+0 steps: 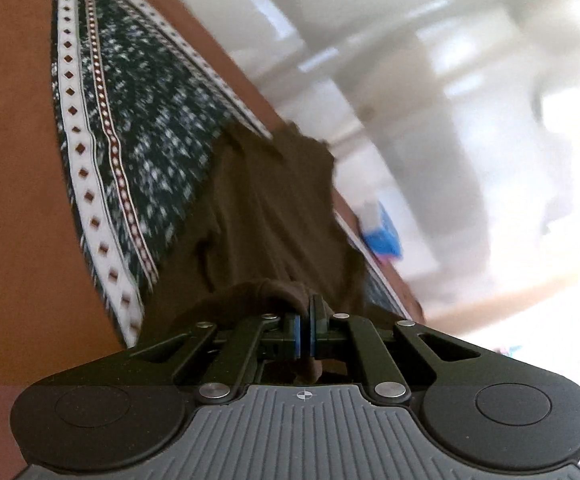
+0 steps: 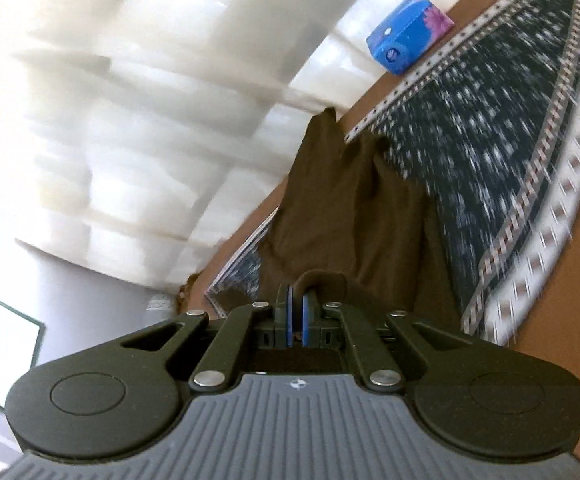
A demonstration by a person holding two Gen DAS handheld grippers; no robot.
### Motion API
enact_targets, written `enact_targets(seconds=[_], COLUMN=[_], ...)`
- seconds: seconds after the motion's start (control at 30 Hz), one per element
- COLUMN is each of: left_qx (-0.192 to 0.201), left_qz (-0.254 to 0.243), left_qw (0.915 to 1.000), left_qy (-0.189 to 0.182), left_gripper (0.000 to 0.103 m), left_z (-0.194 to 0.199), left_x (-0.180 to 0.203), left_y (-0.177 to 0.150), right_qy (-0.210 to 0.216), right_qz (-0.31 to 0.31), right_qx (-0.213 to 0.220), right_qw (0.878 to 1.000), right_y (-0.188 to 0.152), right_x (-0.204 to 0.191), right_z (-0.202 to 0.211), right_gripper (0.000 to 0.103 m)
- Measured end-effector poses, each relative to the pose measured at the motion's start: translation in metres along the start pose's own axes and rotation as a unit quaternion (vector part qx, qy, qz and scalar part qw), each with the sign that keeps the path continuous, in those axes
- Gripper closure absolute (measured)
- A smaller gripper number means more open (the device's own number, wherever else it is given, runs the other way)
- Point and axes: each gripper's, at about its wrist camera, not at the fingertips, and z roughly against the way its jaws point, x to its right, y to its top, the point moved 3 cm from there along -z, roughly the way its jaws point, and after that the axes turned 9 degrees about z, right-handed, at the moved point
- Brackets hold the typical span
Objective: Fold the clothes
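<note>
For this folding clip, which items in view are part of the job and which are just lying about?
Part of the job:
- brown garment
- left tongs, shut on its edge
- right tongs, shut on its edge

Just lying about:
- patterned cloth covering the table
- blue box near the table edge

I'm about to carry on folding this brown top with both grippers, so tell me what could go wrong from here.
1. Both the left gripper and right gripper pinch only a thin fold of the brown garment, so it might slip out mid-move.
2. The garment drags over the patterned runner, which may shift or bunch up.
3. The blue tissue box sits near the table edge; swinging cloth could knock it off.
</note>
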Motion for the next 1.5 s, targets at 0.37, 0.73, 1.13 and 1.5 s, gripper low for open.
enact_targets(seconds=[0.37, 0.73, 1.13, 1.5], left_qx=[0.010, 0.034, 0.053, -0.084], left_qz=[0.026, 0.053, -0.047, -0.357], left_qw=[0.9984, 0.9947, 0.9929, 0.9211], left_qy=[0.050, 0.082, 0.095, 0.130], left_gripper=[0.103, 0.081, 0.066, 0.048], left_z=[-0.065, -0.084, -0.060, -0.089], left_x=[-0.011, -0.019, 0.013, 0.067], left_y=[0.028, 0.040, 0.058, -0.017], right_qy=[-0.050, -0.078, -0.093, -0.156], right_qz=[-0.019, -0.082, -0.074, 0.239], right_qx=[-0.032, -0.042, 0.015, -0.086], right_qw=[0.998, 0.993, 0.993, 0.955], right_y=[0.044, 0.046, 0.064, 0.062], right_x=[0.041, 0.071, 0.058, -0.016], right_z=[-0.072, -0.090, -0.076, -0.096], right_gripper=[0.098, 0.098, 0.046, 0.042])
